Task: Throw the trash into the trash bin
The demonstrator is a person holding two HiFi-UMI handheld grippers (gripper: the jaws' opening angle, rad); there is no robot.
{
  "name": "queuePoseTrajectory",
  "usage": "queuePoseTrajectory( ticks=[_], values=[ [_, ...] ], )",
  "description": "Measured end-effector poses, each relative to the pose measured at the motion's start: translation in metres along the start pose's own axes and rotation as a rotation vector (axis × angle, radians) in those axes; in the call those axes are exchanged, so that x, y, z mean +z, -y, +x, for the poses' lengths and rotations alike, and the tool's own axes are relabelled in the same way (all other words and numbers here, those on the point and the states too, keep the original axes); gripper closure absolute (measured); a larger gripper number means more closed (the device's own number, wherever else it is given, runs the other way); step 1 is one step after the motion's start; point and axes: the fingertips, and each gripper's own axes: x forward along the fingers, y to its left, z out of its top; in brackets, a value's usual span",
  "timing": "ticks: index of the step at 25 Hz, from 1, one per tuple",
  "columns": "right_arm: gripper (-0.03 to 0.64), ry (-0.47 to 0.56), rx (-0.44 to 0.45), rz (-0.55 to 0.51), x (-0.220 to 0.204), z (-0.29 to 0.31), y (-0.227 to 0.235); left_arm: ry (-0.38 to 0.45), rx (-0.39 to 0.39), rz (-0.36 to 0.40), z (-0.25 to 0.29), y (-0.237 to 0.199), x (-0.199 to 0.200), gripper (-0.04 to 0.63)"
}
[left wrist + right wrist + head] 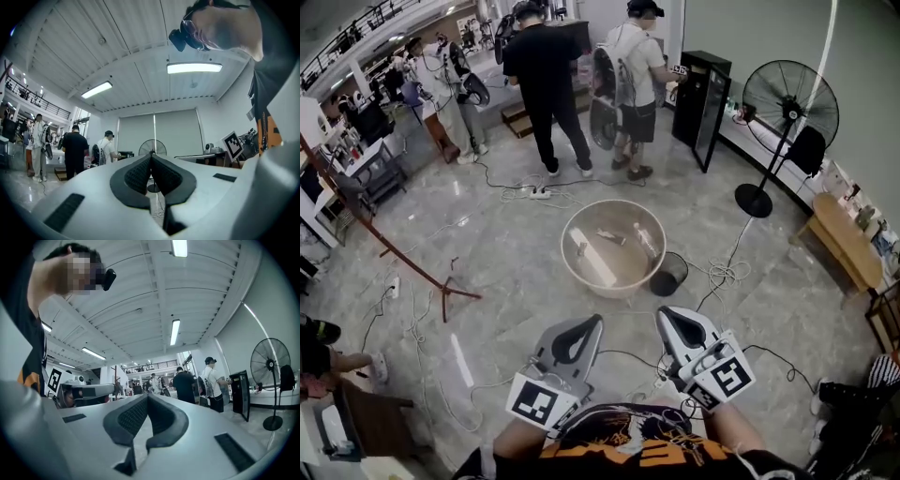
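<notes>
Left gripper (581, 330), right gripper (673, 323): both pressed together, empty; spread one before reaching trash (612, 236) on table (566, 246); bin (668, 274) just beside.

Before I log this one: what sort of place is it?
Probably a large indoor lab or workshop hall: cables trail across the polished floor, several people stand wearing gear, and a pedestal fan stands by the wall.

Head camera: on my head, facing forward and steeply down. Floor far off; my left gripper (584, 330) and right gripper (673, 323) close at bottom edge.

Gripper cameras: each sits just behind my jaws, looks level along them across room, ceiling above.

All three share standing fan (790, 101) and person in black shirt (546, 70).
</notes>
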Motion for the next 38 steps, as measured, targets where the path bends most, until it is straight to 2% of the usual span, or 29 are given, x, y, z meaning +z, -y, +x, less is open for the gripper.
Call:
queuePoseTrajectory(
  ticks=[4, 9, 14, 19, 23, 26, 29, 33, 38],
  values=[
    [0.603, -0.001, 0.031, -0.003, 0.005, -0.010, 0.026, 0.004, 0.027, 0.021, 0.025, 0.014, 0.001, 0.572],
    [0.603, -0.013, 0.060, -0.013, 0.005, -0.017, 0.053, 0.005, 0.047, 0.011, 0.046, 0.027, 0.000, 0.572],
    [0.603, 0.005, 0.077, 0.002, 0.009, 0.003, 0.066, -0.004, 0.061, 0.023, 0.059, 0.007, -0.003, 0.572],
    [0.603, -0.028, 0.074, 0.001, -0.013, 0.050, 0.078, -0.002, 0.063, 0.003, 0.073, -0.041, -0.023, 0.572],
    [0.603, -0.080, 0.025, -0.048, -0.016, 0.098, 0.101, 0.022, 0.007, -0.032, 0.105, -0.090, -0.029, 0.572],
    [0.603, -0.077, 0.004, -0.061, -0.014, 0.148, 0.114, 0.048, -0.033, -0.033, 0.124, -0.133, -0.024, 0.572],
    [0.603, -0.056, -0.025, -0.084, -0.010, 0.192, 0.116, 0.074, -0.069, -0.072, 0.140, -0.172, -0.023, 0.572],
    [0.603, -0.078, -0.084, -0.102, -0.020, 0.222, 0.134, 0.053, -0.118, -0.061, 0.163, -0.212, -0.033, 0.572],
    [0.603, -0.103, -0.120, -0.092, -0.029, 0.249, 0.163, 0.044, -0.125, -0.086, 0.186, -0.247, -0.044, 0.572]
  ],
)
